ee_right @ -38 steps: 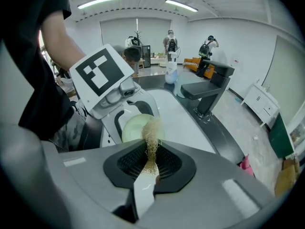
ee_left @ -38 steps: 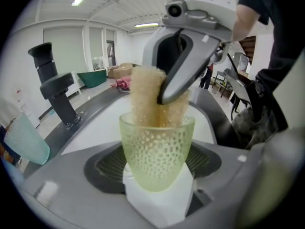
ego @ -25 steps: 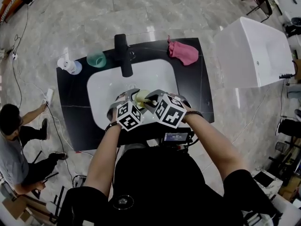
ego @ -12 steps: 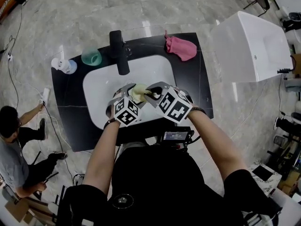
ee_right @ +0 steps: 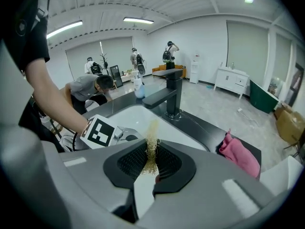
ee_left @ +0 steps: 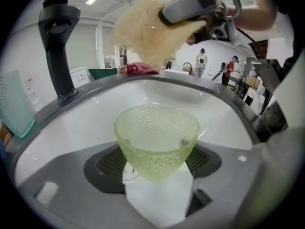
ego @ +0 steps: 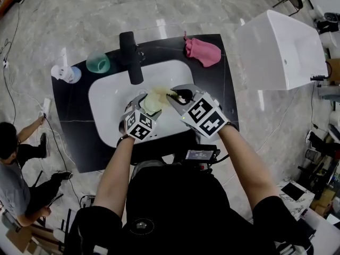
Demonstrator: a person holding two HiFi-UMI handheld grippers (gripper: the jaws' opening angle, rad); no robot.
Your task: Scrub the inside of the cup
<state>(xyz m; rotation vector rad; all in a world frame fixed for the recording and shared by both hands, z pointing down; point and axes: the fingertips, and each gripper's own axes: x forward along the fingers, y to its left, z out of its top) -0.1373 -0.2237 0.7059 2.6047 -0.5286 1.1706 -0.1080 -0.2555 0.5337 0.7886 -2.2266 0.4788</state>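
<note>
A yellow-green dimpled cup (ee_left: 157, 140) sits between the jaws of my left gripper (ee_left: 157, 168), which is shut on its lower part, mouth facing up over the white basin (ego: 109, 108). In the head view the cup (ego: 151, 105) is just ahead of the left gripper (ego: 143, 109). My right gripper (ego: 178, 95) is shut on a pale yellow scrub cloth (ego: 163, 92). From the left gripper view that cloth (ee_left: 143, 30) hangs above the cup, apart from it, under the right gripper (ee_left: 190, 11). In the right gripper view the cloth (ee_right: 152, 147) is pinched in the right gripper (ee_right: 152, 162).
A black faucet (ego: 130, 54) stands at the basin's far rim, with a teal cup (ego: 98, 62) and a white bottle (ego: 64, 73) to its left. A pink cloth (ego: 202, 51) lies on the black counter at the far right. A white tub (ego: 276, 49) stands beyond; a person (ego: 13, 158) crouches at the left.
The right gripper has drawn up and to the right with the scrub cloth, which was at the cup's mouth. The left gripper still holds the cup over the basin.
</note>
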